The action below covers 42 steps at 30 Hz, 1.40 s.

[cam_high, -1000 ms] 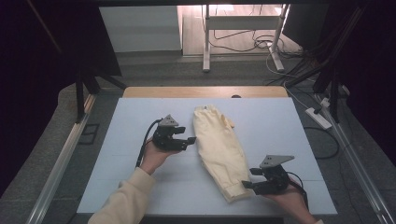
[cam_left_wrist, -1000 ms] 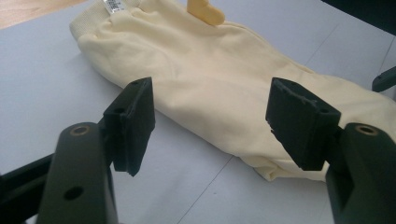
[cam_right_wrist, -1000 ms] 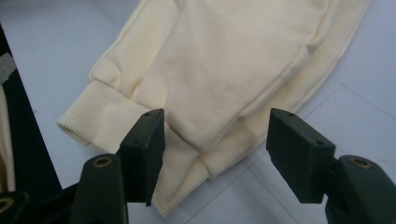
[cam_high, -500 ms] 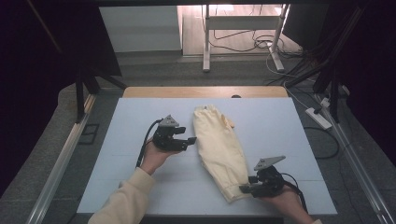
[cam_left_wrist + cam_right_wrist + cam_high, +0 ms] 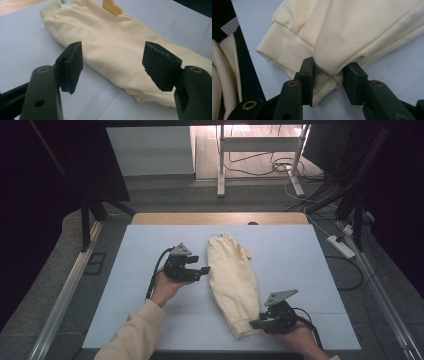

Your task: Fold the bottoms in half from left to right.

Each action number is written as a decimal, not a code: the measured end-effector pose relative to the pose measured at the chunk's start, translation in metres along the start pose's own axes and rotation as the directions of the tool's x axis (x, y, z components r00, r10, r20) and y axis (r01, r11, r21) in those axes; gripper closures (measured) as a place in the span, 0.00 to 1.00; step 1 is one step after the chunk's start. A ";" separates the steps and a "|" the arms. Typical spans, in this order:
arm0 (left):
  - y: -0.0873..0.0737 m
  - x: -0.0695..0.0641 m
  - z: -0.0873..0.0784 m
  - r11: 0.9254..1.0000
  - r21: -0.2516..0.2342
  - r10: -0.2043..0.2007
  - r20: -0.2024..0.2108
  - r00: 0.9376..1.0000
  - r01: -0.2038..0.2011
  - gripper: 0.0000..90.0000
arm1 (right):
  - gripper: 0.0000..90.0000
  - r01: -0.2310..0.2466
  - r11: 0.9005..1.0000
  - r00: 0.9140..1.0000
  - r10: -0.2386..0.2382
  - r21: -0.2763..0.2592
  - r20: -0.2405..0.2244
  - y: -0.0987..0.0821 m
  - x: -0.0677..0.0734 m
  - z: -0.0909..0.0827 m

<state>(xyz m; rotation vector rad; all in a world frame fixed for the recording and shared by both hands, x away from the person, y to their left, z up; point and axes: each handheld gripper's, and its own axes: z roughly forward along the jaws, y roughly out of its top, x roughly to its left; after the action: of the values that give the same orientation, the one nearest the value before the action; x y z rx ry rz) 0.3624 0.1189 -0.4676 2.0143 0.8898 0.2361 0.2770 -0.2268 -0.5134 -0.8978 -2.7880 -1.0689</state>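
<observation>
Two grippers work at one pale yellow garment (image 5: pixel 233 280), which lies folded long on the white table (image 5: pixel 300 250), running from the far middle toward the near right. Its waistband end with a small tag lies far; its ribbed cuff (image 5: pixel 283 48) lies near, close to the table's near edge.

The right gripper (image 5: pixel 256 323) sits at the near right end of the garment, pointing left into the cloth. In the right gripper view a fold of the fabric just beside the cuff bulges between the two black jaws; the left pad touches it and the right pad meets its edge. The jaws have just been closing on this fold, and the cloth looks pinched between them.

The left gripper (image 5: pixel 205 269) hovers just left of the garment's middle, pointing right at it. In the left gripper view its jaws stand wide apart with nothing between the pads (image 5: pixel 72 65); the garment's long left edge lies just beyond the fingertips, apart from them, with bare table under the left jaw. The hand (image 5: pixel 165 287) holding it comes up from the near left in a cream sleeve (image 5: pixel 132 335)
</observation>
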 end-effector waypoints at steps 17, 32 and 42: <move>0.000 0.000 0.000 1.000 0.001 0.001 0.000 1.000 -0.001 0.37 | 0.71 0.063 0.998 0.997 -0.064 -0.023 -0.039 0.009 0.019 0.015; 0.000 0.000 -0.001 1.000 0.005 0.001 0.001 1.000 -0.001 0.37 | 0.70 0.086 0.996 0.994 -0.088 -0.033 -0.060 0.014 0.025 0.022; -0.001 0.001 -0.003 1.000 0.001 0.001 0.001 1.000 -0.001 0.37 | 0.55 0.094 0.992 0.995 -0.096 -0.087 -0.025 0.013 0.022 0.008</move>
<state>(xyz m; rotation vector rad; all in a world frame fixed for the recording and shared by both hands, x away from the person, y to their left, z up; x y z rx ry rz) 0.3615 0.1213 -0.4667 2.0158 0.8883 0.2351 0.2664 -0.2030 -0.5070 -0.7566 -2.8059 -1.2138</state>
